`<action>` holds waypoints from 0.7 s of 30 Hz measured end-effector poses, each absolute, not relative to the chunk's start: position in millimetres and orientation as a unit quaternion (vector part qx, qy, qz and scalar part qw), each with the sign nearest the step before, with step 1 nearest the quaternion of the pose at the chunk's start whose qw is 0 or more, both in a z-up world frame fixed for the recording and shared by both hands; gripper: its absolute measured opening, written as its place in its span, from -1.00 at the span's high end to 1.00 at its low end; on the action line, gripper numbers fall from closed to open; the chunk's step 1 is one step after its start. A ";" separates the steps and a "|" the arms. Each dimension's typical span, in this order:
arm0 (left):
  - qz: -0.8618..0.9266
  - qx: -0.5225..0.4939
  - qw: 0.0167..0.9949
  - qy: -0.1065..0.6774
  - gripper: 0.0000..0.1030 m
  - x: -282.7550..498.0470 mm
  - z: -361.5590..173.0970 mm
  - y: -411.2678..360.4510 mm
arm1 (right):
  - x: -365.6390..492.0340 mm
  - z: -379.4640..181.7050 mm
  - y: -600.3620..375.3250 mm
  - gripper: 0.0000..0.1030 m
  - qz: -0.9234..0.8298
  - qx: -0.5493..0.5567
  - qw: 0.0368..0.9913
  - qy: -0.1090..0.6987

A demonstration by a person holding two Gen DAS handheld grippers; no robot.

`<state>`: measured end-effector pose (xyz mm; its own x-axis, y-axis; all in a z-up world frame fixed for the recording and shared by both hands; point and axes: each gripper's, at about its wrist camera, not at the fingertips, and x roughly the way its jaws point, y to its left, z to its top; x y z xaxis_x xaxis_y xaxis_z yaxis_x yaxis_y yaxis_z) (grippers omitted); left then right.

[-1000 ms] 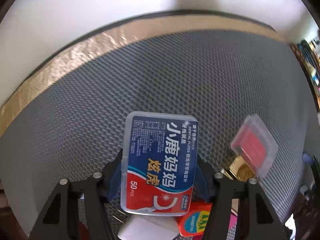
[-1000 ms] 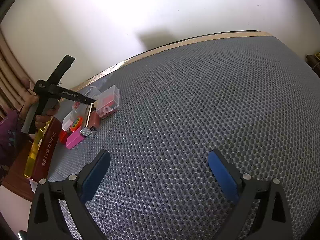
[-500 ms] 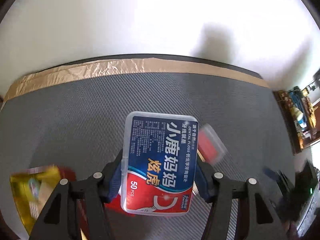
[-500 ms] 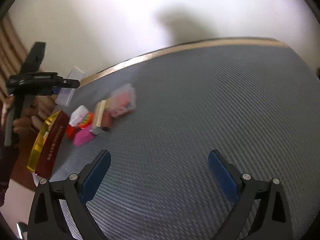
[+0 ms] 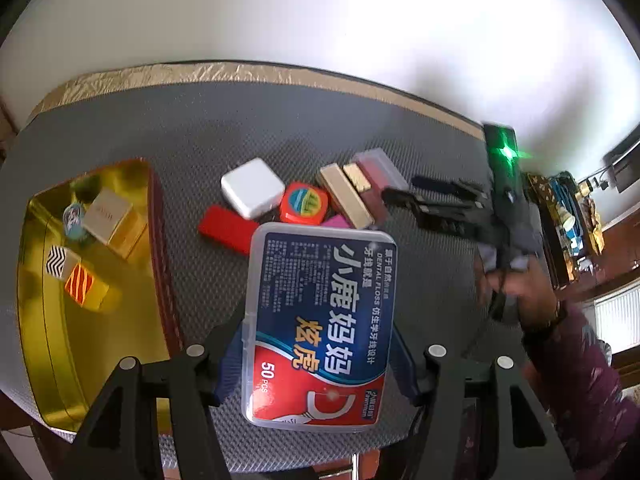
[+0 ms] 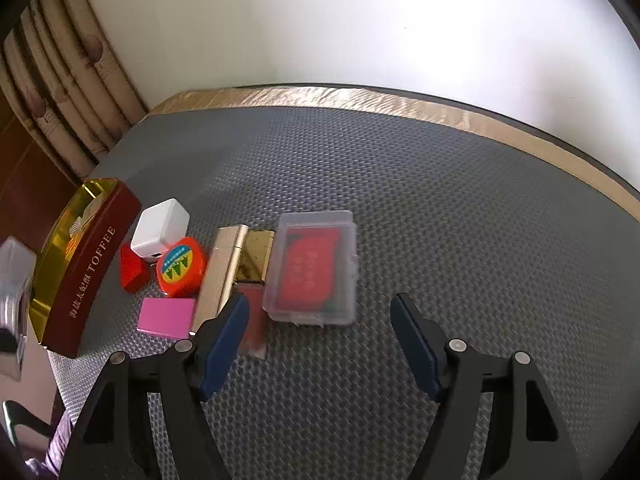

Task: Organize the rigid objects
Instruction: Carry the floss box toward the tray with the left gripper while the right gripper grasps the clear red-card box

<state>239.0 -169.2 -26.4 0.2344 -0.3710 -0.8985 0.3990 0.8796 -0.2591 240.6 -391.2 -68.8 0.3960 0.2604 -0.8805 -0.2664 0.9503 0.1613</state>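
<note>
Left gripper jaws grip the dental floss box, now beside the toffee tin; right gripper jaws, just narrowing, stand empty over the clear card case.

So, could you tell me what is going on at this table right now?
A person is sorting small rigid items into a gold-lined red toffee tin. The left gripper is clamped on a clear plastic dental floss box with a blue and red label, carried above the grey mat. The right gripper, its jaws just narrowed but empty, hovers by a clear plastic case with a red insert in the remaining pile.
</note>
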 end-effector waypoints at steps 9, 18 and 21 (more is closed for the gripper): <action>-0.253 0.003 0.780 0.572 -0.21 212.8 -14.0 -162.2 | 270.2 -81.3 -388.0 -0.36 0.151 -0.010 0.823 0.548; -0.257 0.000 0.775 0.577 -0.21 216.0 -19.0 -159.8 | 281.0 -86.1 -405.1 -0.22 0.154 -0.043 0.792 0.589; -0.258 -0.003 0.774 0.578 -0.21 217.5 -20.0 -159.4 | 272.5 -82.0 -414.3 -0.21 0.151 -0.040 0.793 0.589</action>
<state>217.5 -159.4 -20.0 0.1980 -0.4028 -0.8936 0.3950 0.8671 -0.3034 272.5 -414.3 -82.0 0.2605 0.1920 -0.9462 -0.2854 0.9515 0.1145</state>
